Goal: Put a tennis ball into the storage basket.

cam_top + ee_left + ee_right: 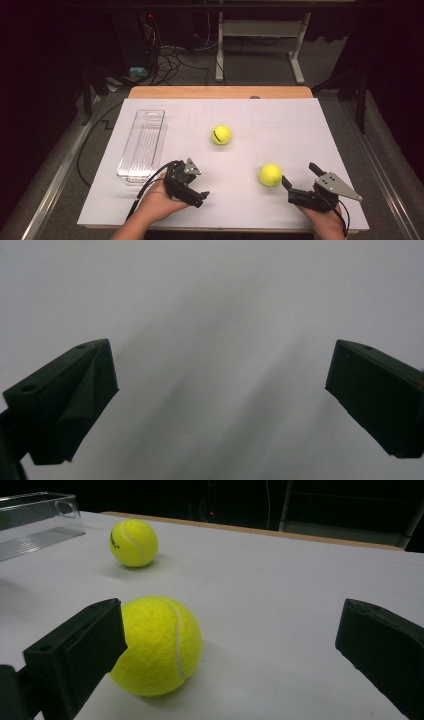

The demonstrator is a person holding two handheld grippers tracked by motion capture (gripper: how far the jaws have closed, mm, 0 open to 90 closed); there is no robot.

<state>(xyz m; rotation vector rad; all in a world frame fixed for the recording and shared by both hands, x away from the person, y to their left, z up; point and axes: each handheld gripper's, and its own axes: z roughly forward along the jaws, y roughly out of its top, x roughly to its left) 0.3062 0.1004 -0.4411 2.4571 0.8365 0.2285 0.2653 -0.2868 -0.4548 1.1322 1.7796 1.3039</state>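
Two yellow tennis balls lie on the white table top (300,125). The far ball (221,135) (133,542) rests near the middle. The near ball (270,175) (160,645) sits just ahead of my right gripper (300,176) (230,625), close to its left jaw and partly hidden behind it in the right gripper view. That gripper is open, with nothing between its jaws. My left gripper (194,192) (220,370) is at the front left, open wide, tilted down at bare table.
A clear plastic bin (142,145) (35,522) lies lengthwise at the left of the table, beyond my left hand. The wooden table edge (220,92) runs along the back. Cables and a desk frame (260,30) stand on the floor behind.
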